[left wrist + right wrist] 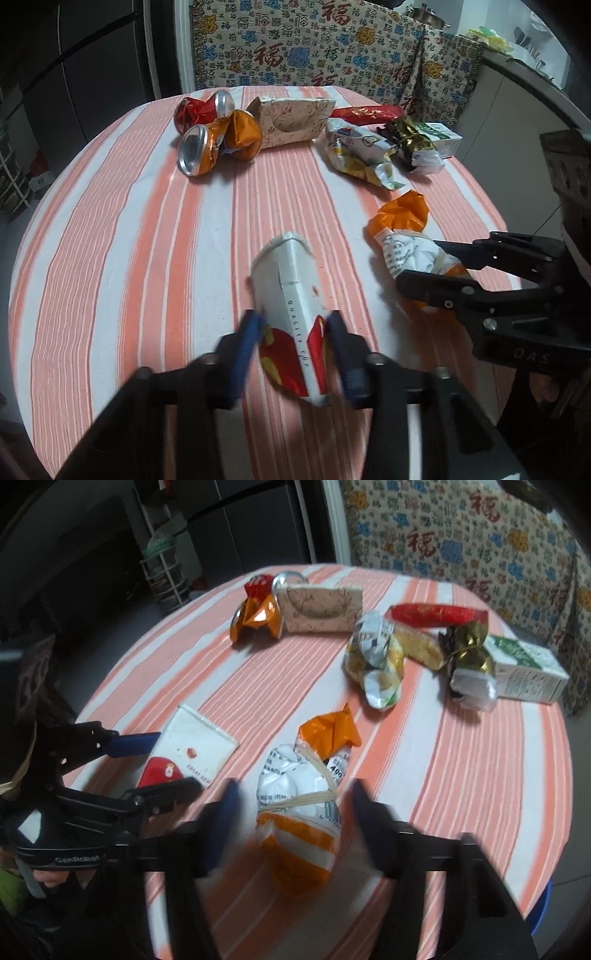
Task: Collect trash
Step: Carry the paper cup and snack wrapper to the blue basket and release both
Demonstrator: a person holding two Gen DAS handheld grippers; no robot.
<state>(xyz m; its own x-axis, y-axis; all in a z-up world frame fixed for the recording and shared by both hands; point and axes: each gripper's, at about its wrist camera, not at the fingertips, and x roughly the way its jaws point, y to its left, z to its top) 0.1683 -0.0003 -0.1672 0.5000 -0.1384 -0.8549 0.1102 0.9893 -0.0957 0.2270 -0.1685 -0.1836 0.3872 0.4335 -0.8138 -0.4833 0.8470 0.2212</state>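
A flattened white paper cup (291, 280) with red print lies on the striped tablecloth (147, 229), and my left gripper (293, 315) is shut on its lower end, blue pads against both sides. The right wrist view shows the same cup (199, 744) between the left gripper's (179, 760) fingers. To the right lies an orange and white wrapper bundle (299, 805) tied with a rubber band. My right gripper (293, 786) straddles this bundle, with a small gap on each side of it. The bundle (402, 236) and right gripper (419, 260) also appear in the left wrist view.
At the far side of the round table lie crushed cans (199, 147), a patterned tissue box (295, 118), a crumpled snack bag (358, 151), a red wrapper (369, 112), a gold wrapper (410, 142) and a green-white carton (528, 668). Patterned cloth (295, 48) hangs behind the table.
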